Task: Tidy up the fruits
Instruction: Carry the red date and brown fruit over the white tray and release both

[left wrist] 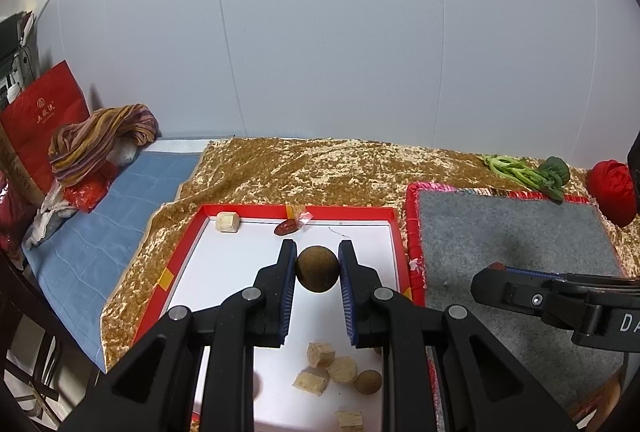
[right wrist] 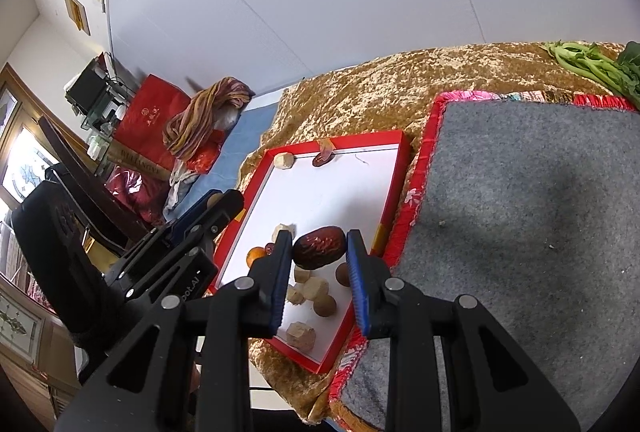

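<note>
My left gripper (left wrist: 317,262) is shut on a round brown longan (left wrist: 317,269), held above the red-rimmed white tray (left wrist: 224,272). My right gripper (right wrist: 319,252) is shut on a dark red jujube (right wrist: 319,253), over the near right part of the same tray (right wrist: 320,192). Loose in the tray lie several pale cut fruit chunks (left wrist: 320,354), another brown longan (left wrist: 368,382), a second jujube (left wrist: 285,227) at the far rim and a small orange fruit (right wrist: 256,255). The right gripper's side shows in the left wrist view (left wrist: 520,290).
A grey mat (left wrist: 520,252) with a red fringe lies right of the tray on a gold cloth (left wrist: 300,168). Leafy greens (left wrist: 528,172) and a red round thing (left wrist: 612,192) lie at the far right. A striped cloth (left wrist: 100,140) and red bag (left wrist: 40,128) stand left.
</note>
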Motion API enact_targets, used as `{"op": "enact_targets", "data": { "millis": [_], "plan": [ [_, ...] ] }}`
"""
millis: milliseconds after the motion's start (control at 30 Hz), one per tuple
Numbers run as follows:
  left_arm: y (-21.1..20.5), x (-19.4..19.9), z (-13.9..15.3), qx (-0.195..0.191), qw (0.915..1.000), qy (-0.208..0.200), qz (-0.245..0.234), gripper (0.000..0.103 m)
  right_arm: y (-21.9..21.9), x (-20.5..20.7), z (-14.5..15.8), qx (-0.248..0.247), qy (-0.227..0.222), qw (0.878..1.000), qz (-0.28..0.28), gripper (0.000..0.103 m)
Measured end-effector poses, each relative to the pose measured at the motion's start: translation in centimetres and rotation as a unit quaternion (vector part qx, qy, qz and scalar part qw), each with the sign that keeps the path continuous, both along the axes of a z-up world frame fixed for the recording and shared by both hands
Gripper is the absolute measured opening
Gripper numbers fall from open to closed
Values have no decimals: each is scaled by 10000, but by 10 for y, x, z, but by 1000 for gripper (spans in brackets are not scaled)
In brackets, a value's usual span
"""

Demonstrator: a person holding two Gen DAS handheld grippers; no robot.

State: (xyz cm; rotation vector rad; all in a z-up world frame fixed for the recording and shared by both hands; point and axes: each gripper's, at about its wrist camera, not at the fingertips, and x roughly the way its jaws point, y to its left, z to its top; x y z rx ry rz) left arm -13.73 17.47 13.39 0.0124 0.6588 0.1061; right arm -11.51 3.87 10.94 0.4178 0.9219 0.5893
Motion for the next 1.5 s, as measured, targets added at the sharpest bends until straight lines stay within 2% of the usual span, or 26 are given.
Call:
{"op": "enact_targets", "data": {
  "millis": [467, 1500],
  "plan": [
    [8, 2, -4, 0, 10000, 72, -45, 20, 2, -1, -2, -6, 19, 10000, 8, 29],
    [22, 3, -7, 68, 9998, 191, 24, 20, 19, 11, -14, -148, 116, 9990, 397, 29]
  ]
}}
